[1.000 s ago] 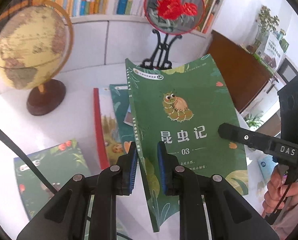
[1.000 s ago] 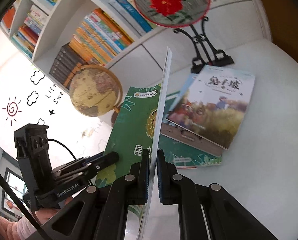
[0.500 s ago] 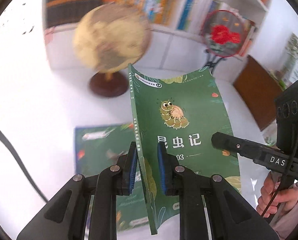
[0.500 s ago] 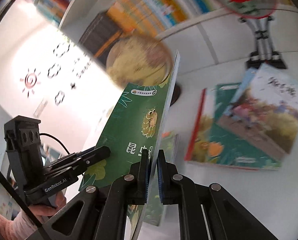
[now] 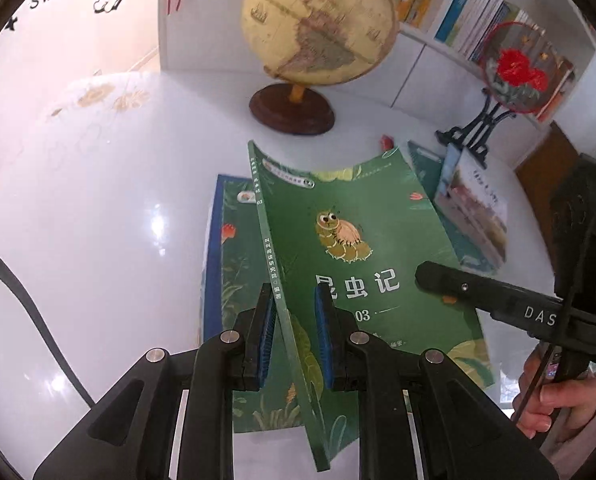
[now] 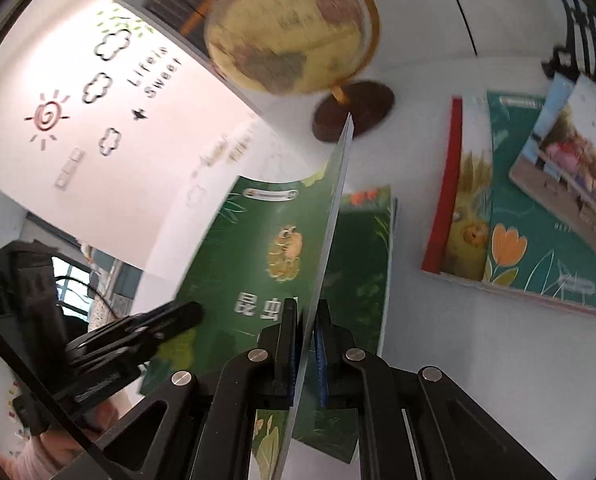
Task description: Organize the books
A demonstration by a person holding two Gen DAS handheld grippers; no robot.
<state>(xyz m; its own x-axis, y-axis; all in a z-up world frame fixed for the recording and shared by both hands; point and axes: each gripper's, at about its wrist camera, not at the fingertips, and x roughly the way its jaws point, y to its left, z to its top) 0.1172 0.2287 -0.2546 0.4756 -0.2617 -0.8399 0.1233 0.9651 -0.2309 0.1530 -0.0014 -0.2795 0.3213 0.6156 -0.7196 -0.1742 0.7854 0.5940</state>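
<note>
— Moved? Both grippers swung the green book [image 5: 362, 248] left; it's now over another green book [image 5: 237, 280] lying flat on the table [image 5: 97, 220], w/ globe [image 5: 318, 28] behind.

— Grip? Left gripper [image 5: 295, 336] pads sit apart either side of the spine; right gripper [image 6: 306, 344] nearly closed on the opposite edge, book upright.

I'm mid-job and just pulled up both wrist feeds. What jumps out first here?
The green insect book, held up off the white table by both grippers: the left gripper straddles its spine edge, the right gripper pinches the opposite edge. Directly beneath it lies another green book, flat. Behind stands a yellow globe, with a pile of books to its right.
</note>
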